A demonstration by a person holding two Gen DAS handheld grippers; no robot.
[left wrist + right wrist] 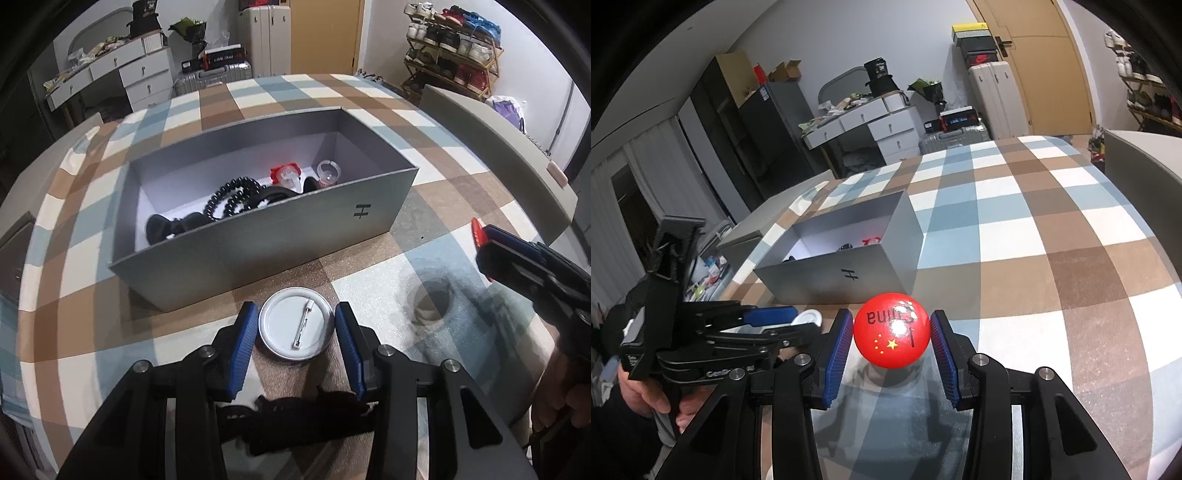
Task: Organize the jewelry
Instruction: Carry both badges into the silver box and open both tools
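Note:
A round white pin badge (288,325) lies back up on the checked cloth, its pin showing. My left gripper (296,308) is shut on it, a blue pad against each side. In the right wrist view that left gripper (798,321) shows at left with the white badge (812,316) in it. My right gripper (892,315) is shut on a red badge (892,336) with yellow stars, held above its shadow. The left wrist view shows the right gripper (484,243) edge-on at right. An open grey box (258,236) holds a black bead bracelet (232,195) and other small pieces.
A black fabric item (295,417) lies on the cloth under my left gripper. The box's grey lid (498,140) leans at the table's right edge. Off the table stand a shoe rack (450,55), a white dresser (122,74) and suitcases. A hand (646,395) grips the left handle.

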